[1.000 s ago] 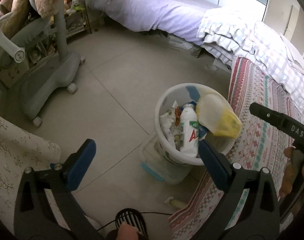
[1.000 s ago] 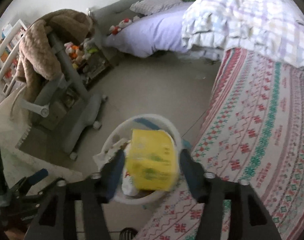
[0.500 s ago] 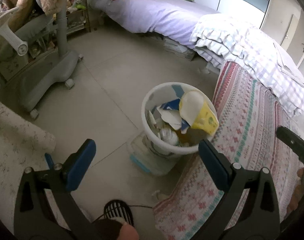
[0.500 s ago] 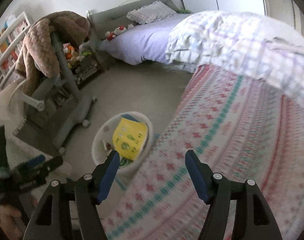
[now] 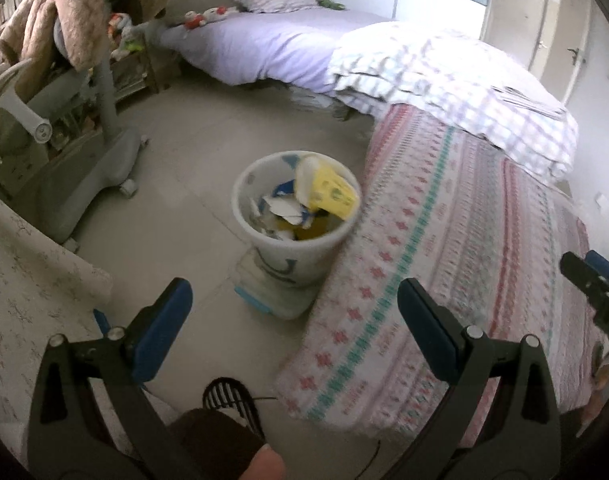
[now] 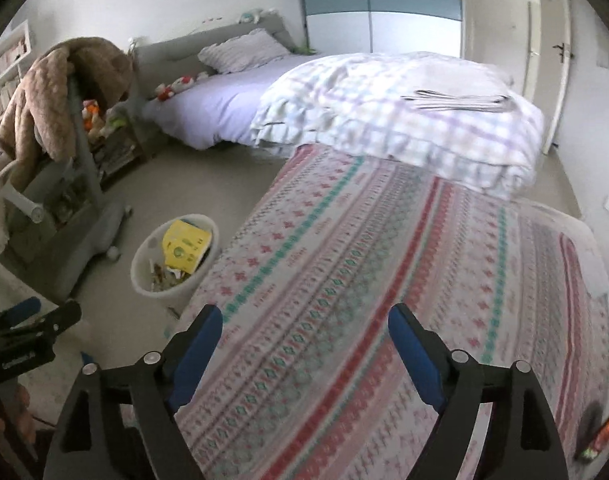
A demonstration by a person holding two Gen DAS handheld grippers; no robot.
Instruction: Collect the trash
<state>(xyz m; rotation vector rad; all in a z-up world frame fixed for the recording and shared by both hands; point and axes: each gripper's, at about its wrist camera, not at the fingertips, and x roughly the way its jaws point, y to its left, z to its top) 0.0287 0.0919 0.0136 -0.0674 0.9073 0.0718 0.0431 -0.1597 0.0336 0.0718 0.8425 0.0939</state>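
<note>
The bed [image 6: 344, 300] fills the right view, bare of visible trash. The bin [image 5: 296, 216] stands on the floor against the bed's edge, at 12 o'clock from the left claw [image 5: 300, 328], at 10 o'clock from the right claw [image 6: 304, 352], so nearer the left. The yellow pack [image 5: 332, 196] leans inside. Both claws are released, empty. A blurred item at 4 o'clock in the right view is cut off.

Soft daylight, motion blur, fisheye warping
</note>
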